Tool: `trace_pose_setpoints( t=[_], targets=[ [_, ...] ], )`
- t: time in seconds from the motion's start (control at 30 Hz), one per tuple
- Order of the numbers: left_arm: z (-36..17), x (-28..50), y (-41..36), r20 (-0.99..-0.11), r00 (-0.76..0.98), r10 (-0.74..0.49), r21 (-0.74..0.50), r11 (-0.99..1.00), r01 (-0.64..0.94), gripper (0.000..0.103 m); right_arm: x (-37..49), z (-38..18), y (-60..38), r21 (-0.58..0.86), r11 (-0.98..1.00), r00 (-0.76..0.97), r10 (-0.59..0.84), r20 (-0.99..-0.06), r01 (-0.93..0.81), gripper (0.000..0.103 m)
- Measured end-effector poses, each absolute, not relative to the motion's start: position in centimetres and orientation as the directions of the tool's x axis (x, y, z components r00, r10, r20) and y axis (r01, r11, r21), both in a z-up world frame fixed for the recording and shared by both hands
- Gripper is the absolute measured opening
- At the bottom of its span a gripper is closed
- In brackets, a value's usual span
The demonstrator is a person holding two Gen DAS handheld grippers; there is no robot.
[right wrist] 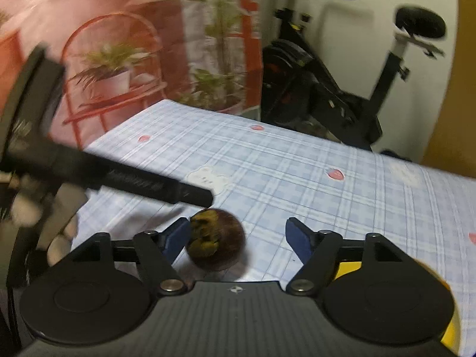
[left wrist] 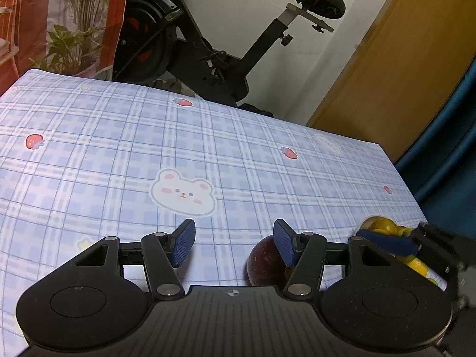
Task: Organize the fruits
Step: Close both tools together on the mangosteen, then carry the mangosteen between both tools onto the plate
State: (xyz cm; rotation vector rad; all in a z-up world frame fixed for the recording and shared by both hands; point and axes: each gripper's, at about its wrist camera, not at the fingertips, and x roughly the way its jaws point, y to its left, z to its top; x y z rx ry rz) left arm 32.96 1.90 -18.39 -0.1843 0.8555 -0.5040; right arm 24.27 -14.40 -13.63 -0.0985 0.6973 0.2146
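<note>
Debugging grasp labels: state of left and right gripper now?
Left gripper: open, holding nothing; mangosteen sits beside its right finger.
Right gripper: open, mangosteen between its fingers, not gripped.

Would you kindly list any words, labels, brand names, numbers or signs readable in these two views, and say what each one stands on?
No readable text in either view.
Tablecloth: only printed bears and strawberries, no words.
Left gripper and right gripper: each body bears a small compass-like emblem, no letters.
Exercise bike: red marks, too blurred to read.
</note>
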Motion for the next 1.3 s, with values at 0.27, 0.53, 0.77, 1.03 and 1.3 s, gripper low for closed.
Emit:
trace_pose_setpoints(
  t=[0.27, 0.53, 0.77, 1.03, 1.3],
  targets=[
    [-18.0, 32.7, 2.6, -0.663, 0.555, -0.503, -0.368, 0.864, 0.344, 0.062, 26.4, -16.4, -13.1, -0.004, 0.969, 0.685, 0.171, -0.708, -0.246, 0.068],
    [-17.5, 31.7, 2.7, -0.633, 0.491, -0.599, -0.406, 0.796, 0.448, 0.077, 27.1, -16.9, -13.4, 0.033, 0.974, 0.682, 0.180, -0.709, -0.223, 0.062],
    [-18.7, 31.1, 0.8, -0.668, 0.416, -0.617, -0.376, 0.762, 0.527, 0.077, 26.8, -17.0, -13.7, 0.058, 0.980, 0.694, 0.175, -0.699, -0.189, 0.063],
    [-20.2, 31.5, -0.6, -0.691, 0.383, -0.613, -0.369, 0.755, 0.542, 0.076, 26.9, -17.4, -13.6, 0.065, 0.980, 0.692, 0.177, -0.700, -0.186, 0.064],
    [-20.5, 32.3, -0.5, -0.679, 0.377, -0.630, -0.396, 0.747, 0.534, 0.061, 27.0, -17.7, -13.4, 0.058, 0.980, 0.702, 0.176, -0.690, -0.188, 0.065]
  ],
)
